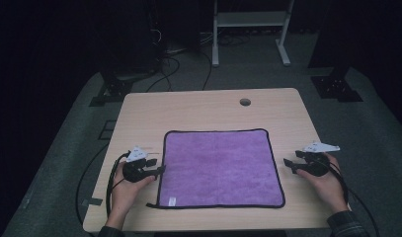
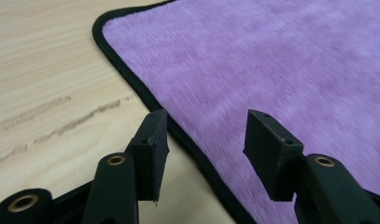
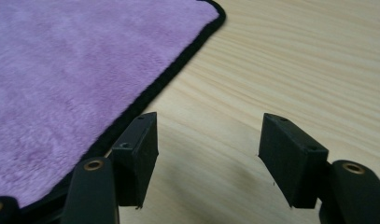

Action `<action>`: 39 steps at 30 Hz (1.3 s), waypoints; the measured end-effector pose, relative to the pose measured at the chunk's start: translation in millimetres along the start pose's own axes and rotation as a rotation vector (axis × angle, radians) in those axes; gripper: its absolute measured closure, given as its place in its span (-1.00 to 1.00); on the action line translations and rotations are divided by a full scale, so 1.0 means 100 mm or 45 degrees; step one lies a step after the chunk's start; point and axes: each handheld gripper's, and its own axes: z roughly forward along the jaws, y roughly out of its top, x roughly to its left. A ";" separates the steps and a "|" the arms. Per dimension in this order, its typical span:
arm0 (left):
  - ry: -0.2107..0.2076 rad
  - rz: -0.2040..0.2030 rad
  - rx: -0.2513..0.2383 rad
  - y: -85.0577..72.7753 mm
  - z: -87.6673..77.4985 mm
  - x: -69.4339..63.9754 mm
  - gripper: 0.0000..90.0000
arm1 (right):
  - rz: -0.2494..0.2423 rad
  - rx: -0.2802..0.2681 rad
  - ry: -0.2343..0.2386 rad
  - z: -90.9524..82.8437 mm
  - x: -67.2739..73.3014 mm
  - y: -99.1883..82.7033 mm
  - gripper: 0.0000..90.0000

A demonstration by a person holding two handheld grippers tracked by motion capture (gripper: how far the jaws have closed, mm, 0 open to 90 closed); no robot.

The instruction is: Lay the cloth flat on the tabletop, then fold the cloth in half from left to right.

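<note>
A purple towel (image 1: 221,168) with black edging lay flat and fully spread on the light wooden table (image 1: 198,106), toward the near edge and roughly centred. A small white tag (image 1: 172,201) sat at its near-left corner.

The left gripper (image 1: 158,169) was held at the towel's left border, jaws parted and holding nothing. In the left gripper view (image 2: 206,140), the black edging ran diagonally between the two jaws, one jaw over bare wood and the other over the purple pile.

The right gripper (image 1: 289,164) was held just beside the towel's right border, jaws likewise spread apart and empty. In the right gripper view (image 3: 208,154), both jaws stood over bare table, the left-hand one close to the edging.

A round grommet hole (image 1: 245,102) was in the table near its far edge. Beyond the table, a white frame (image 1: 250,29) stood on the grey floor.
</note>
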 end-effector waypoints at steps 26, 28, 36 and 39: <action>0.157 -0.050 0.069 0.02 0.35 0.00 0.60 | 0.021 0.078 -0.009 0.13 -0.04 -0.04 -0.67; 0.153 -0.073 0.067 0.02 0.36 -0.01 0.75 | 0.020 0.082 -0.007 0.13 -0.04 -0.04 -0.69; 0.111 -0.155 0.056 0.02 0.37 0.01 0.93 | 0.018 0.081 -0.006 0.13 -0.04 -0.04 -0.69; 0.081 -0.184 0.038 0.02 0.36 0.04 0.93 | 0.020 0.083 -0.006 0.13 -0.04 -0.04 -0.70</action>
